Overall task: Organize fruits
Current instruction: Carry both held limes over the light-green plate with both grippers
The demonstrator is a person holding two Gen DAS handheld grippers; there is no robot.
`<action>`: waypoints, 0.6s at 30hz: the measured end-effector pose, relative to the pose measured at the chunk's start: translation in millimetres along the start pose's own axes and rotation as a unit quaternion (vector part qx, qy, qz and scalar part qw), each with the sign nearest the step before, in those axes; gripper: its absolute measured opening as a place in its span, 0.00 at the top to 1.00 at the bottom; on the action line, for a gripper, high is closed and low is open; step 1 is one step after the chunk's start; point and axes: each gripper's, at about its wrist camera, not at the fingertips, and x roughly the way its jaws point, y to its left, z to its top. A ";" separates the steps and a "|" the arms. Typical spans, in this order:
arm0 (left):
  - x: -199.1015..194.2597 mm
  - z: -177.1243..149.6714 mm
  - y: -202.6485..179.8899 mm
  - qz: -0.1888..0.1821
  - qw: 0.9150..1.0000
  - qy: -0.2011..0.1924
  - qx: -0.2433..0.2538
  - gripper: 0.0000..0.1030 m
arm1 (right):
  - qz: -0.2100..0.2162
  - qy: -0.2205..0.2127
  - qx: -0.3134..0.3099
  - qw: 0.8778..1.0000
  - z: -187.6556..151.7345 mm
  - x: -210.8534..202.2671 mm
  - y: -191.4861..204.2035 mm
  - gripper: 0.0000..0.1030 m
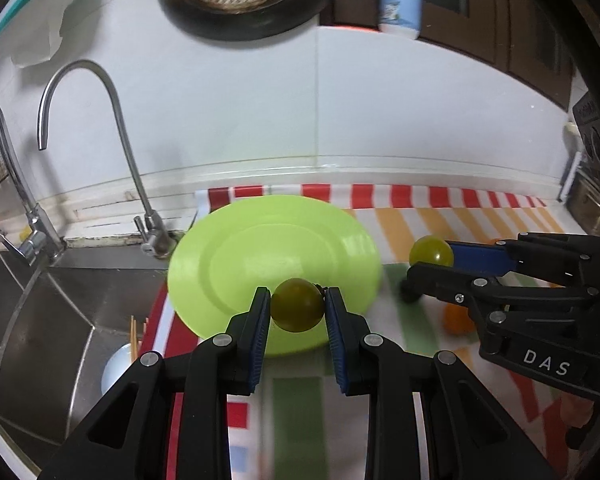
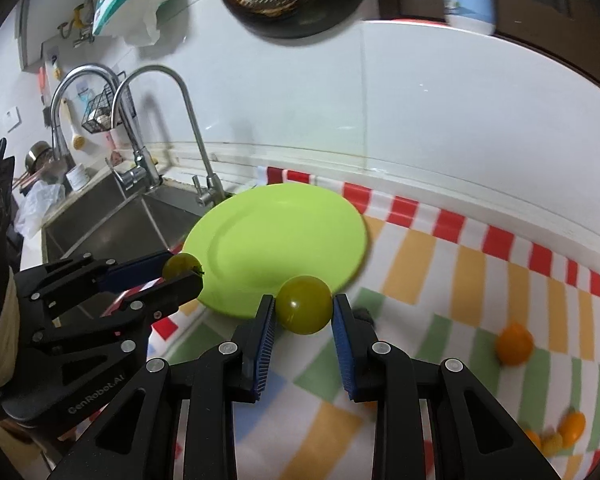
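Your left gripper (image 1: 298,304) is clamped on a dark green tomato (image 1: 298,309) above the near rim of the plate (image 1: 228,252); your right gripper (image 2: 304,312) is clamped on a lighter tomato (image 2: 305,309) just off the plate's right edge, over the cloth (image 2: 440,264). Judge both fruits light, smooth-skinned, soft and easily split: grip across the widest girth with minimal pressure. Each is near-spherical with no usable long axis; the left fruit's stem stub points toward the right pad. More orange fruits (image 2: 514,343) lie on the cloth.
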 end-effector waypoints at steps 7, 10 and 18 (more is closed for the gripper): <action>31.1 1.0 23.6 0.004 1.000 0.022 -0.009 0.73 | 0.010 0.023 0.006 1.000 13.8 40.8 3.1 0.71; 43.3 0.1 29.9 0.005 0.999 0.033 -0.009 0.73 | 0.005 0.036 0.014 0.999 15.5 58.9 1.8 0.71; 63.9 -1.8 36.4 0.008 0.999 0.049 -0.007 0.73 | 0.006 0.060 0.019 0.998 14.0 89.8 -0.7 0.71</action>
